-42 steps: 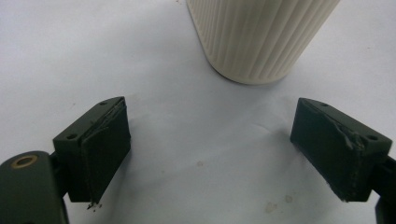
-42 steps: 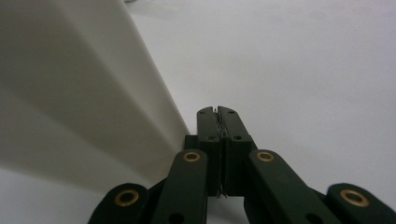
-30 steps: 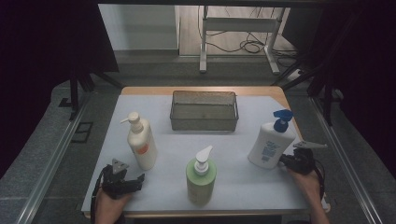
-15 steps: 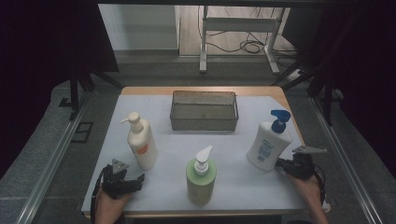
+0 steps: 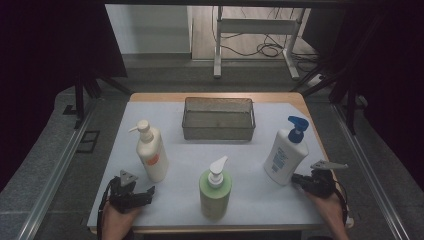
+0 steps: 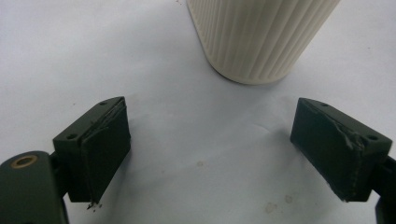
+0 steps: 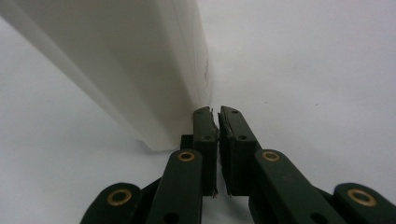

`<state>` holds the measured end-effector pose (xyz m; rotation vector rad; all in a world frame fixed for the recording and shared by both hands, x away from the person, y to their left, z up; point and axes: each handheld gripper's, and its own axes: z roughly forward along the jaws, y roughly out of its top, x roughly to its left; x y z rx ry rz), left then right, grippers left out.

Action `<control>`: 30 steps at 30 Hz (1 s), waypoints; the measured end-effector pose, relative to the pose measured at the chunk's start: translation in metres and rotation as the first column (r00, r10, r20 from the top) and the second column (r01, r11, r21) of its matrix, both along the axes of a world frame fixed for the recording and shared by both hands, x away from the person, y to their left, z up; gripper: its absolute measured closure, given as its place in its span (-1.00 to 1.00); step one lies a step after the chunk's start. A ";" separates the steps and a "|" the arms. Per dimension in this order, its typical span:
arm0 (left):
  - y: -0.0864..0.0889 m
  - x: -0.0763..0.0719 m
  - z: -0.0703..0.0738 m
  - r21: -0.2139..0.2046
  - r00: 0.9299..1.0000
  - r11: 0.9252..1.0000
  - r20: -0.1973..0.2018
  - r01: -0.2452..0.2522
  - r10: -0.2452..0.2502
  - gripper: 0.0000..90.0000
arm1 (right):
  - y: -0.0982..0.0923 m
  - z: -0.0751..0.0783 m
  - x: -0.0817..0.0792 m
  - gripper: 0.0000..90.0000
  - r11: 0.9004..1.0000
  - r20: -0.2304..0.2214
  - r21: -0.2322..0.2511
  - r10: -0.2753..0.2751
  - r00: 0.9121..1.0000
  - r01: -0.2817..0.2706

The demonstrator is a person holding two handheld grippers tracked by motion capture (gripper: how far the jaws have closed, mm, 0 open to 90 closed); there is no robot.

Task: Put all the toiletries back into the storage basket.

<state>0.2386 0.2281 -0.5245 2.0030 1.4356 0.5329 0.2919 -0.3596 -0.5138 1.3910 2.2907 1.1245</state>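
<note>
A white bottle with a blue pump stands at the right of the white table mat. My right gripper lies low on the mat at its foot. In the right gripper view its jaws are shut with nothing between them, tips right beside the white bottle's bottom corner. A cream pump bottle stands at the left. My left gripper rests just in front of it, and in the left gripper view it stands open, facing the ribbed cream base a short way off.
A green pump bottle stands near the front edge between the two hands. A wire mesh basket sits at the back middle of the mat. Dark floor and metal frame rails run along both sides of the table.
My right gripper has slid slightly toward the near edge, staying at the white bottle's foot. The left gripper and the bottles have not moved.
</note>
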 end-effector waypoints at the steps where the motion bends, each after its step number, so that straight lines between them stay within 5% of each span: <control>1: 0.000 0.000 0.000 0.000 1.000 1.000 0.000 0.000 0.000 -0.74 | 0.001 0.000 -0.001 0.89 1.000 -0.002 0.000 0.002 1.000 -0.002; 9: 0.000 0.000 0.000 0.001 1.000 1.000 0.001 -0.001 0.001 -0.74 | 0.004 0.000 -0.003 0.85 1.000 -0.001 0.002 0.008 1.000 -0.008; 30: 0.000 0.000 0.000 0.001 1.000 1.000 0.001 -0.001 0.001 -0.74 | 0.001 0.019 -0.027 0.31 1.000 0.024 -0.017 -0.010 1.000 0.010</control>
